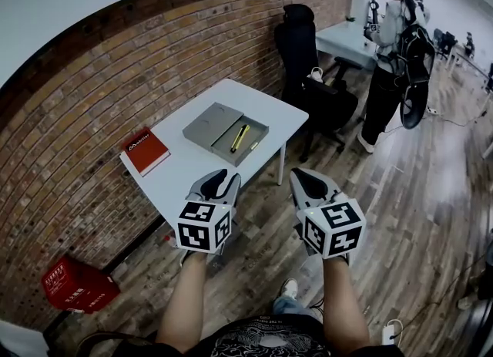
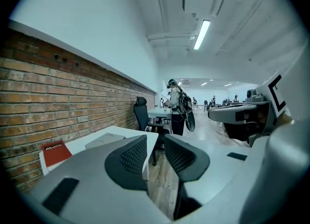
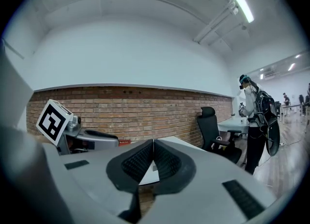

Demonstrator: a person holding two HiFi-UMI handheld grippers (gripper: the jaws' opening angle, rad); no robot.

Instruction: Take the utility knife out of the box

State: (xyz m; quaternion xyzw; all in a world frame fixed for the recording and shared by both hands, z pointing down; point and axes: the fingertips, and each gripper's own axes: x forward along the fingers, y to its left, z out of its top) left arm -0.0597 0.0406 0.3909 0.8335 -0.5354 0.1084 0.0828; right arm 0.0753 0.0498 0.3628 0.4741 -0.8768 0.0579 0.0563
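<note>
- Utility knife (image 1: 239,138), yellow and black, lies in the tray of the open grey box (image 1: 258,129), well ahead of both hand-held grippers and touched by neither.
- Far to the left of the left hand-held gripper (image 1: 223,180), a red crate (image 1: 77,286) sits on the wooden floor by the brick wall.
- Ahead and to the left of that hand-held gripper, a red book (image 1: 145,150) lies on the white worktop (image 1: 192,170), near the box.
- The box's lid (image 1: 209,124) lies flat, hinged open on the tray's left side.
- The left hand-held gripper (image 2: 156,143) is held up before the worktop's near end. Its jaws stand apart, with nothing between them.
- Just to its right, the right hand-held gripper (image 1: 308,180) is held over the floor. In the right gripper view (image 3: 153,143) its jaws meet at the tips and grip nothing.
- Ahead and to the right of it, past the worktop, stands a black office chair (image 1: 304,47). Further right, a person (image 1: 393,55) stands at another desk.
</note>
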